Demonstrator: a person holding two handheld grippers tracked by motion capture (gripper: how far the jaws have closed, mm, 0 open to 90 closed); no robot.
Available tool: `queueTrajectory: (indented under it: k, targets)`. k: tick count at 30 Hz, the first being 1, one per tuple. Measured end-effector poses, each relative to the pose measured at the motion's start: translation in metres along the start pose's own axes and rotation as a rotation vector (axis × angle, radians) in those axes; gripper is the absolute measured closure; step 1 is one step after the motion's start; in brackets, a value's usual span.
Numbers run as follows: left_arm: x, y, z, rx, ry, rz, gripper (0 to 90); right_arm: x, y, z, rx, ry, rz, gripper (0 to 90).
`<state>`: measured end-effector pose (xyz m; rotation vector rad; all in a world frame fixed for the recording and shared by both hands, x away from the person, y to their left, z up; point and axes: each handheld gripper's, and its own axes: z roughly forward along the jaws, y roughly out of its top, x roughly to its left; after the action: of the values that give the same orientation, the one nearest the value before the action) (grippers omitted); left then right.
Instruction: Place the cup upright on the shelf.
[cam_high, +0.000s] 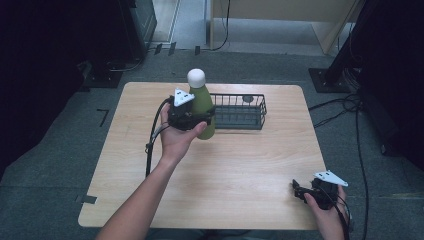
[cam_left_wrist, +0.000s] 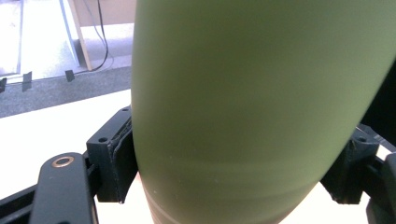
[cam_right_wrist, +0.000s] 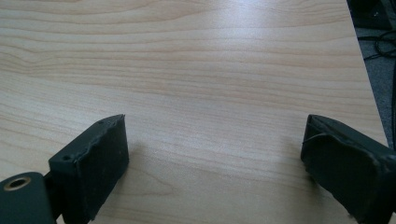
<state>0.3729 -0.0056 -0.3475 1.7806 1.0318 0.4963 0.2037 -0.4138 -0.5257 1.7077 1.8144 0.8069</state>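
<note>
Left gripper (cam_high: 192, 119) carries the green bottle (cam_high: 202, 107) beside the wire basket (cam_high: 239, 111).

Its jaws clamp the bottle's lower body from both sides, keeping it upright near the table's (cam_high: 210, 195) far edge, apparently for the basket. The bottle is matte olive with a round white cap. The right gripper (cam_high: 306, 192) rests, jaws wide and empty, at the near right corner.

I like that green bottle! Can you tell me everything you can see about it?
The green bottle is tall, smooth and olive green, with a matte finish, narrowing to a round white cap. It stands upright, clamped on both sides of its body by the black jaws of the left gripper. It is near the far middle of the wooden table, just left of the wire basket.
</note>
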Motion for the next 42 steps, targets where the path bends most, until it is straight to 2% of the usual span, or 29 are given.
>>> queueTrajectory:
  k: [6, 11, 19, 22, 29, 33, 37, 42]
  targets:
    - [0.003, 0.013, 0.013, 0.001, 0.017, 0.012, 20.9, 0.0, 0.0, 0.0, 0.001, 0.0, 0.0, 7.2]
    - [0.007, 0.025, 0.022, -0.003, 0.011, -0.016, 20.9, 0.0, 0.0, 0.0, 0.001, 0.0, 0.0, 7.1]
    - [0.012, 0.038, 0.038, -0.017, 0.009, -0.027, 21.0, 0.0, 0.0, 0.0, 0.001, 0.0, 0.0, 7.1]
    - [0.014, 0.042, 0.041, -0.015, 0.011, -0.036, 21.1, 0.0, 0.0, 0.0, 0.001, 0.0, 0.0, 7.2]
    - [0.018, 0.055, 0.038, -0.051, 0.006, -0.061, 21.1, 0.0, 0.0, 0.0, 0.001, 0.0, -0.001, 7.2]
    - [0.022, 0.059, 0.046, -0.052, 0.022, -0.064, 21.1, 0.0, 0.0, 0.0, 0.001, 0.0, 0.0, 7.1]
    - [0.025, 0.06, 0.056, -0.052, 0.016, -0.081, 21.1, 0.0, 0.0, 0.0, 0.0, 0.0, -0.002, 7.1]
    - [0.026, 0.063, 0.068, -0.058, 0.024, -0.081, 21.1, 0.0, 0.0, 0.0, 0.0, 0.0, -0.001, 7.1]
